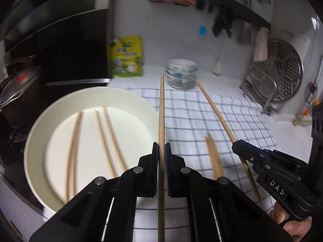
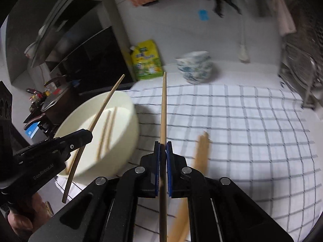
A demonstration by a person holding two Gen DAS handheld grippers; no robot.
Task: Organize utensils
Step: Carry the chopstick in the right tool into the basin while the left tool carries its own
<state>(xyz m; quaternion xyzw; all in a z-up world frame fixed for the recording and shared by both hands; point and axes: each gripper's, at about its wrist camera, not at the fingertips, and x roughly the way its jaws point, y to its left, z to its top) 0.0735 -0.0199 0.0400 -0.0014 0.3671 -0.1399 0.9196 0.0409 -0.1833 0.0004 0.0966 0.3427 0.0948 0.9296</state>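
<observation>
My left gripper (image 1: 161, 147) is shut on a wooden chopstick (image 1: 161, 109) that points forward, held above the right rim of the cream bowl (image 1: 125, 94). Three chopsticks (image 1: 101, 139) lie inside that bowl. My right gripper (image 2: 163, 146) is shut on another chopstick (image 2: 164, 104), held above the checked cloth (image 2: 252, 125) to the right of the bowl (image 2: 129, 109). In the left wrist view the right gripper (image 1: 235, 144) and its chopstick (image 1: 214, 106) show at the right. In the right wrist view the left gripper (image 2: 88, 135) shows at the left. More chopsticks (image 1: 214, 157) lie on the cloth between the grippers.
A stack of blue-patterned bowls (image 1: 181, 73) stands at the back of the cloth. A yellow-green pouch (image 1: 126, 57) leans beside a black appliance (image 1: 70, 50). A metal rack with a steamer plate (image 1: 282, 70) stands at the right. Pots (image 1: 18, 82) sit at the far left.
</observation>
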